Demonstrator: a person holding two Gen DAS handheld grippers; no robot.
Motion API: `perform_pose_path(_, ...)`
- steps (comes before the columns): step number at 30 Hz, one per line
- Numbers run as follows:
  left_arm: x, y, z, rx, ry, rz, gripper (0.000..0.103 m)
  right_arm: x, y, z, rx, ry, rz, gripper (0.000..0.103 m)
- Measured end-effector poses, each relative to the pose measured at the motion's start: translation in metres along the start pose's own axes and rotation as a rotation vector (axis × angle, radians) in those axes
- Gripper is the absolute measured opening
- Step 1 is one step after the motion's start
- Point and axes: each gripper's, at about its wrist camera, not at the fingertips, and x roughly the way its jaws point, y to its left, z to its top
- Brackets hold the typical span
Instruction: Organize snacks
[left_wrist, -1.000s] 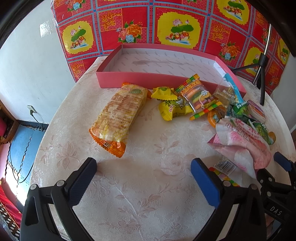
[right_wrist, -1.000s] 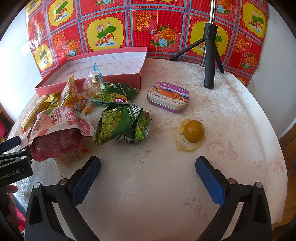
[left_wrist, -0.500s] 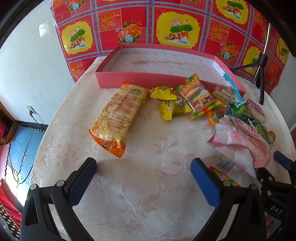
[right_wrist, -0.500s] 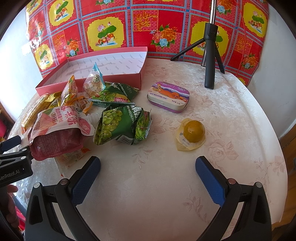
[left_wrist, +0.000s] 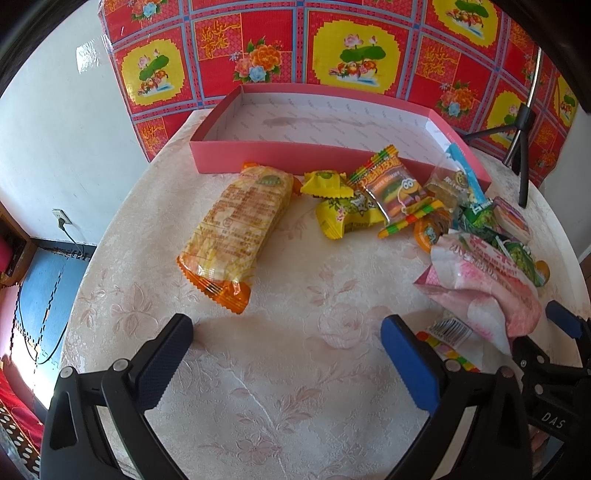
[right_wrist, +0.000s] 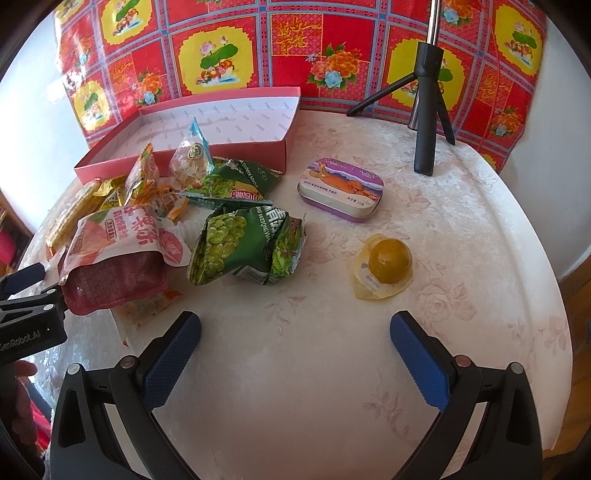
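Orange cracker pack (left_wrist: 238, 225) lies lengthwise toward pink box (left_wrist: 280, 157); both grippers gape wide.

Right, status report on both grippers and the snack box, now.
Left gripper open, holding nothing. Right gripper open, holding nothing. Pink box holds no snacks; all lie on table. Tripod beside the box.

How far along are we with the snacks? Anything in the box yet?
Nothing looks done: the pink box is empty. Nothing is in hand either; the left tongs and right tongs are open over bare tablecloth. Left to do: everything, including the orange wafer pack, green pea bag, tin and jelly cup.
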Motion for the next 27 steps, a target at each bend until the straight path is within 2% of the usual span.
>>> perform_pose_path(15, 0.0, 0.002, 0.0, 0.021, -0.002, -0.011, 0.102, -0.001, -0.001, -0.001, -0.036, 0.01, 0.026, 0.103)
perform_pose_path(18, -0.002, 0.004, -0.001, 0.019, -0.003, -0.014, 0.098, -0.001, -0.002, -0.002, -0.047, 0.013, 0.035, 0.103)
perform_pose_path(23, -0.009, 0.017, 0.0, -0.017, -0.007, -0.043, 0.085, -0.003, -0.003, -0.001, -0.043, 0.021, 0.052, 0.102)
perform_pose_path(27, -0.02, 0.03, 0.001, -0.037, -0.031, -0.051, 0.082, -0.006, -0.009, 0.001, -0.008, 0.01, 0.102, 0.098)
